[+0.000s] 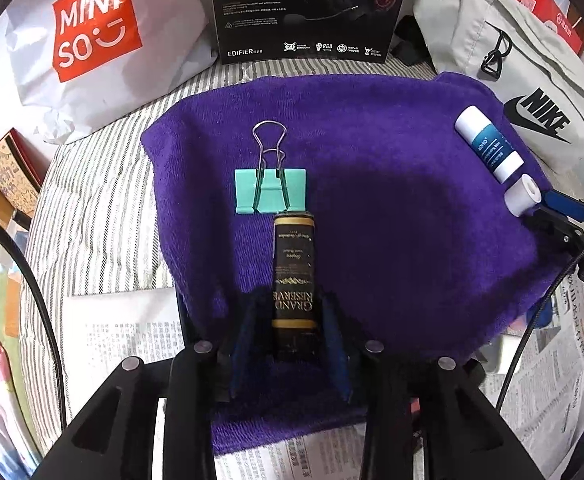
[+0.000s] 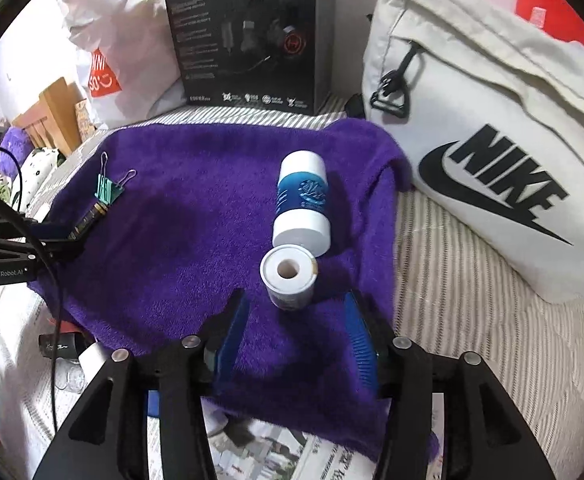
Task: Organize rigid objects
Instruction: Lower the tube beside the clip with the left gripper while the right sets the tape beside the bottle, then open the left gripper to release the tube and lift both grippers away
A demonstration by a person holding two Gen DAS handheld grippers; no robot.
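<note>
L gripper [image 1: 293,320] is clenched on a dark tube [image 1: 295,280] w/ gold "Grand Reserve" lettering, pads on both sides of its near end. Tube lies flat on the purple towel [image 1: 391,208], far end touching or just short of the mint binder clip [image 1: 270,191] at 12 o'clock; can't tell which. Looks like the tube is being lined up end-to-end w/ the clip, so small items sit in 1 tidy column on the towel.

R gripper [image 2: 293,320] is released, fingers spread wide w/ towel showing between them. A small white cylinder [image 2: 290,278] w/ a hole in its top stands upright just ahead at 12 o'clock, nothing gripping it. Right behind it lies a blue-and-white tube [image 2: 303,204], touching or nearly so. These 2 form a 2nd column at 3 o'clock on the towel, well apart from the clip group.

Judgement: placing step is near done on both sides; L needs only to let go. Risk: soft towel lets round tubes roll off line.

Behind the towel: Miniso bag [image 1: 92,32], headset box [image 1: 307,8], Nike bag [image 2: 491,140].
</note>
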